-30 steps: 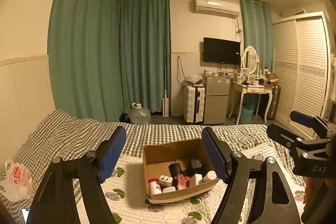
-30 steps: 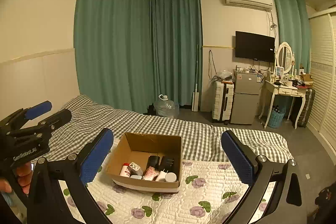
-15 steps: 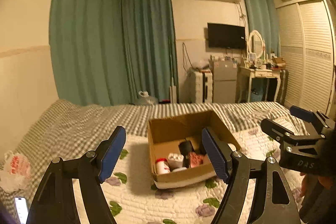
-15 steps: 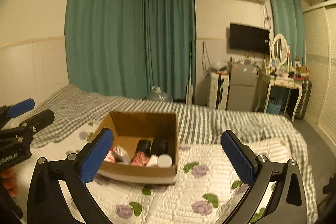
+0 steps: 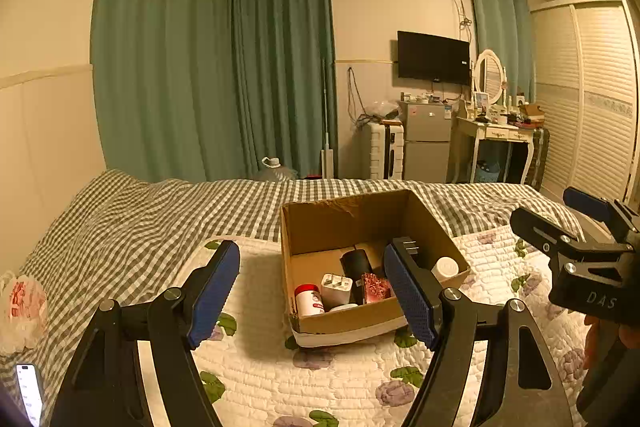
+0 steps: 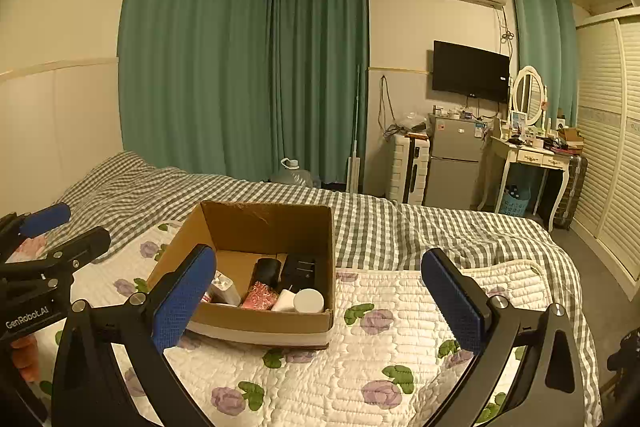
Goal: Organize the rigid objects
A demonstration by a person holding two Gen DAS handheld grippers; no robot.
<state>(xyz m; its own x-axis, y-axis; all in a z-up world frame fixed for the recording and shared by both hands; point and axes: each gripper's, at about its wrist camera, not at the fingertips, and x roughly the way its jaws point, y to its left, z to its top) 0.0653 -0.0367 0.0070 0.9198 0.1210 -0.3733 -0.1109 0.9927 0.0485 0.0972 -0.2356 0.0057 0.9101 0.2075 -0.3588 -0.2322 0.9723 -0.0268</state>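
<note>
An open cardboard box (image 5: 432, 223) stands on the flowered quilt (image 5: 320, 379) of a bed; it also shows in the right wrist view (image 6: 260, 323). Inside are a red-capped white bottle (image 5: 309, 301), a white charger (image 5: 336, 289), a black cylinder (image 5: 354, 263), a red patterned item (image 5: 376, 287) and a white round lid (image 6: 308, 301). My left gripper (image 5: 312, 291) is open and empty, just short of the box. My right gripper (image 6: 320, 301) is open and empty, to the box's right front.
A checked blanket (image 5: 132, 219) covers the far side of the bed. A plastic bag (image 5: 22, 303) and a phone (image 5: 28, 387) lie at the left. A fridge (image 6: 454, 163), a dressing table (image 6: 528, 155) and a wardrobe (image 6: 612, 147) stand beyond.
Both grippers have come nearer to the box and tipped down toward it; the box looks larger in both views. Both stay open and empty.
</note>
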